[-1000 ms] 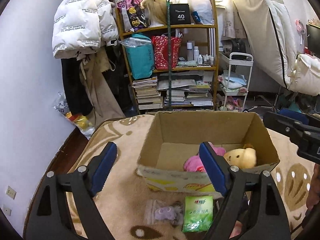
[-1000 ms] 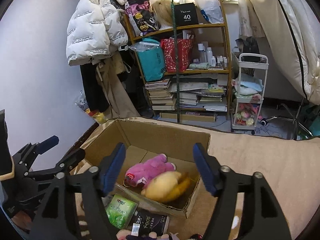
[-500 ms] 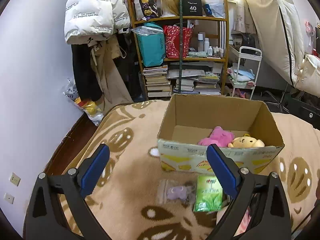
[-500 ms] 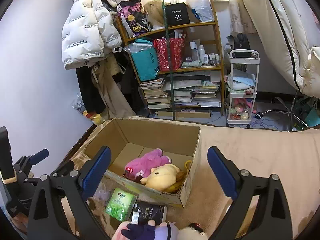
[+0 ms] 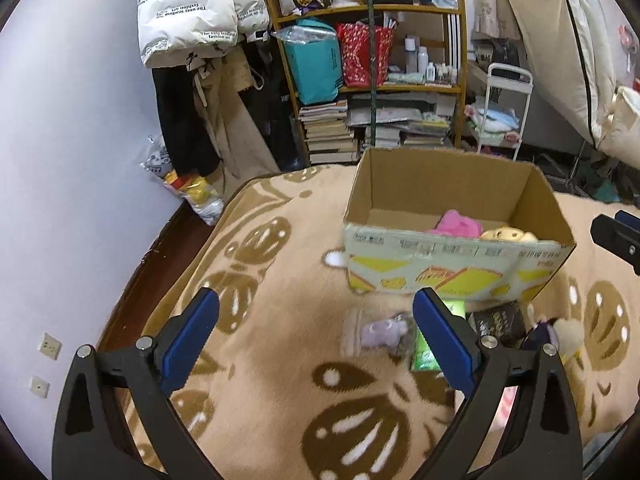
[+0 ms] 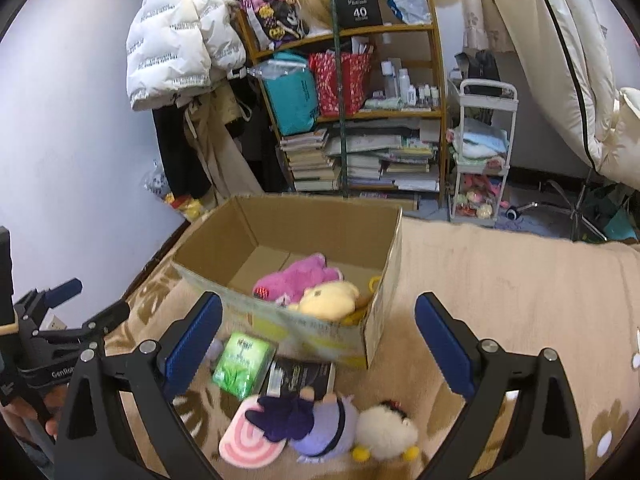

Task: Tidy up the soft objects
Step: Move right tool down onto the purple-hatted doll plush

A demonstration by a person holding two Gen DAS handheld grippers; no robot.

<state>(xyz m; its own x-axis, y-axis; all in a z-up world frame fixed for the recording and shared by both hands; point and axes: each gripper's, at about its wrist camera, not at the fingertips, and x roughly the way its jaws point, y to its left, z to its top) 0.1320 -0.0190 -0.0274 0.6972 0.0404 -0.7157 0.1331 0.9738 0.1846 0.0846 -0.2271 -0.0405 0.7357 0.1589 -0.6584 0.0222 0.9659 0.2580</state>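
A cluttered bedroom, with a brown patterned blanket as working surface and a full bookshelf at the far wall. On the blanket, an open cardboard box, already holding a pink plush and a yellow plush. Left gripper and right gripper both empty, jaws just opened wider and now spread wide, nothing between them. Compared with a second ago, both farther back from the box and no longer over its opening, so probably a drop finished and the next pick starting. Still outside, just near of the box: a green packet, a black packet, a small bagged purple toy, a purple doll, a white fluffy chick and a pink swirl cushion. Task partly done only.
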